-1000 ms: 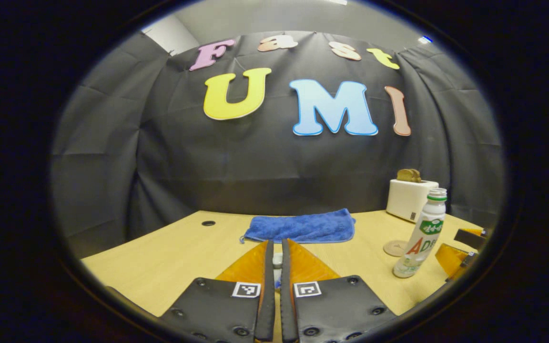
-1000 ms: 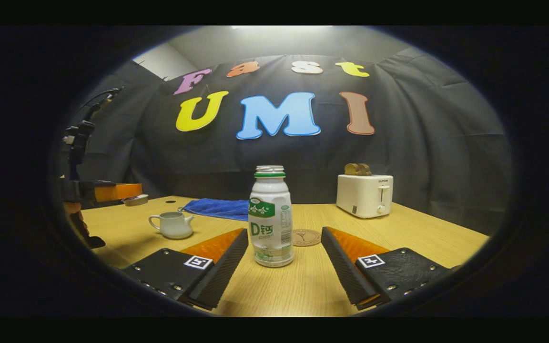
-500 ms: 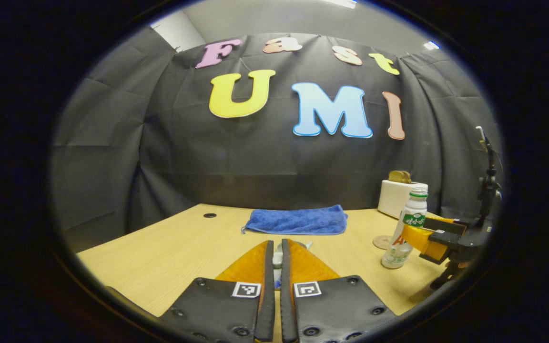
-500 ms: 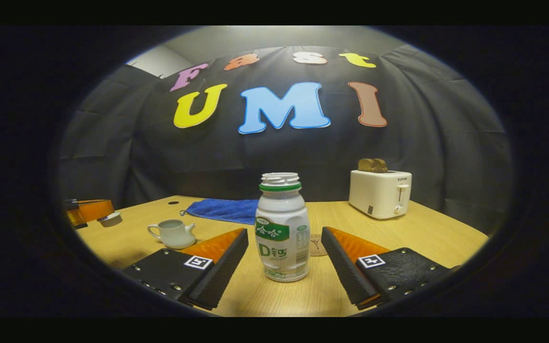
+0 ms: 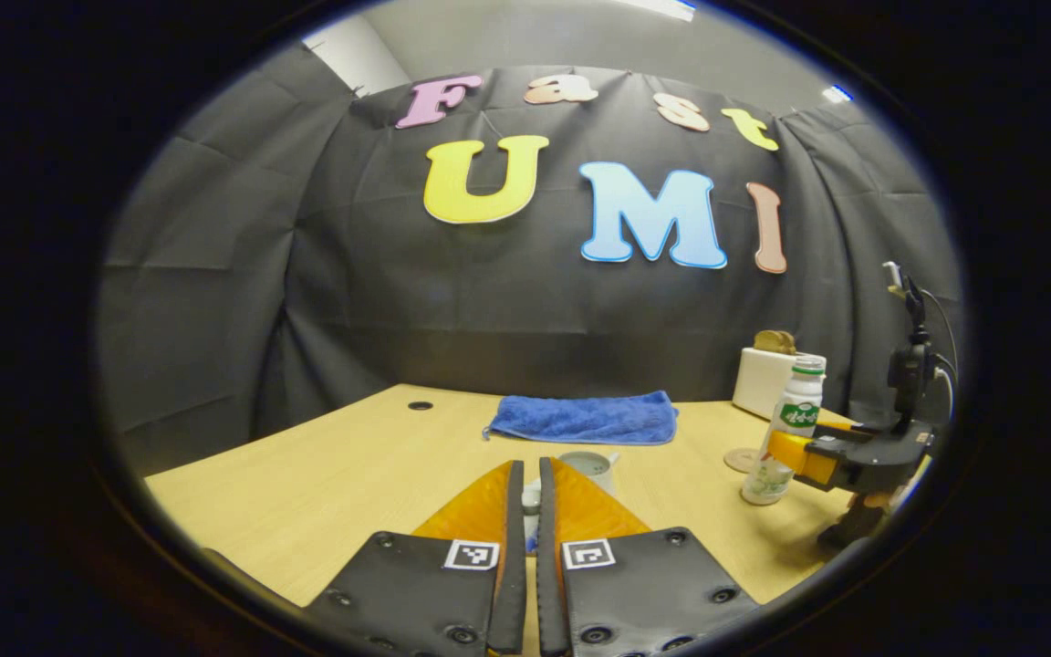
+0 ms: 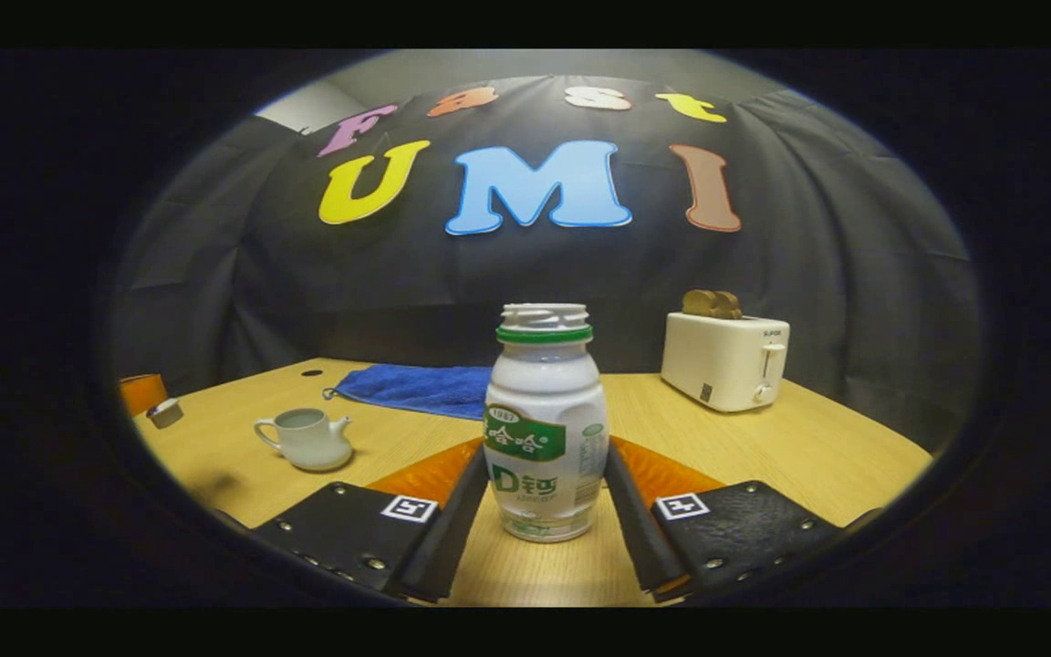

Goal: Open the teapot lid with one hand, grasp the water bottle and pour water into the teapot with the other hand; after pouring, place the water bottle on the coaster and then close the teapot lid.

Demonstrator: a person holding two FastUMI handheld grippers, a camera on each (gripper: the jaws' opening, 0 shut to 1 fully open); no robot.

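The white water bottle with a green neck ring and no cap stands on the table. My right gripper is shut on its lower half, one finger on each side. In the left gripper view that right gripper grips the bottle at the far right, by the round coaster. The white teapot stands lidless at the left. My left gripper is shut on the small white lid, with the teapot just beyond its fingertips. The left gripper holds the lid above the table's left edge.
A white toaster with bread in it stands at the back right. A folded blue cloth lies at the back of the wooden table. A small round hole is in the tabletop near the back left.
My right gripper moved forward around the bottle and its fingers shut on it. My left gripper drew back and left with the lid, bringing the teapot into its view.
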